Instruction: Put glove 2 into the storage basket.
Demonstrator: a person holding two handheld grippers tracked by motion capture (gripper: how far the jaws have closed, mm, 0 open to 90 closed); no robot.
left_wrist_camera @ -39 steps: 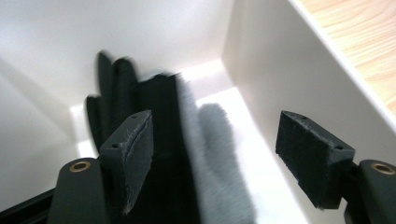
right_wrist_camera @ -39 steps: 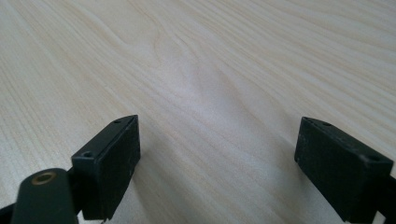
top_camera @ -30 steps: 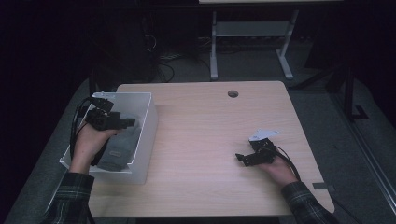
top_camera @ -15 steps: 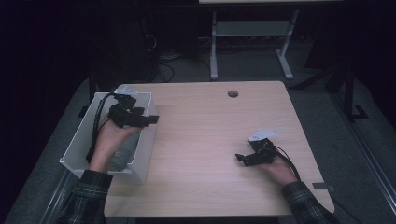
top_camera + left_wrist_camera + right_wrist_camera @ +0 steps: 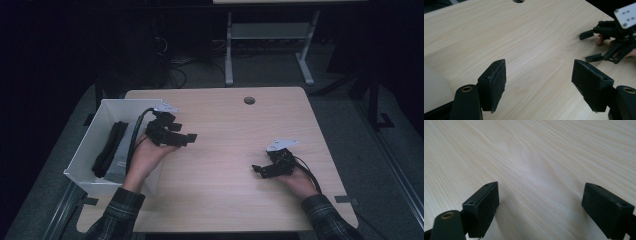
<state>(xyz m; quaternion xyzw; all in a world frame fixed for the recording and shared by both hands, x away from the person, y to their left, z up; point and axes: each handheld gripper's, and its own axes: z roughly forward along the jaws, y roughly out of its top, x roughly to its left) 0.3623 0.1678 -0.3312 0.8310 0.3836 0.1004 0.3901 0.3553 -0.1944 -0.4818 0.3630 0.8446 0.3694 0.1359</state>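
Observation:
My left gripper (image 5: 184,133) hovers just right of the white bin (image 5: 102,106), over the wooden table (image 5: 230,125). Its jaws stand open, and the left gripper view shows only bare wood between the two pads (image 5: 496,81) of that gripper (image 5: 540,80). My right gripper (image 5: 260,170) rests low near the table's front right, open and holding nothing. In its own view this gripper (image 5: 540,205) has only wood grain between the jaws. The left gripper view also catches the right gripper (image 5: 587,47) farther off at upper right.
A long black item (image 5: 107,150) lies in the white bin at the table's left edge. A round cable hole (image 5: 249,100) sits near the far edge. Beyond the table, a metal frame (image 5: 265,35) stands on the dark floor.
My left hand has moved right, from above the bin out over the table beside it, jaws still open. The right hand has kept still.

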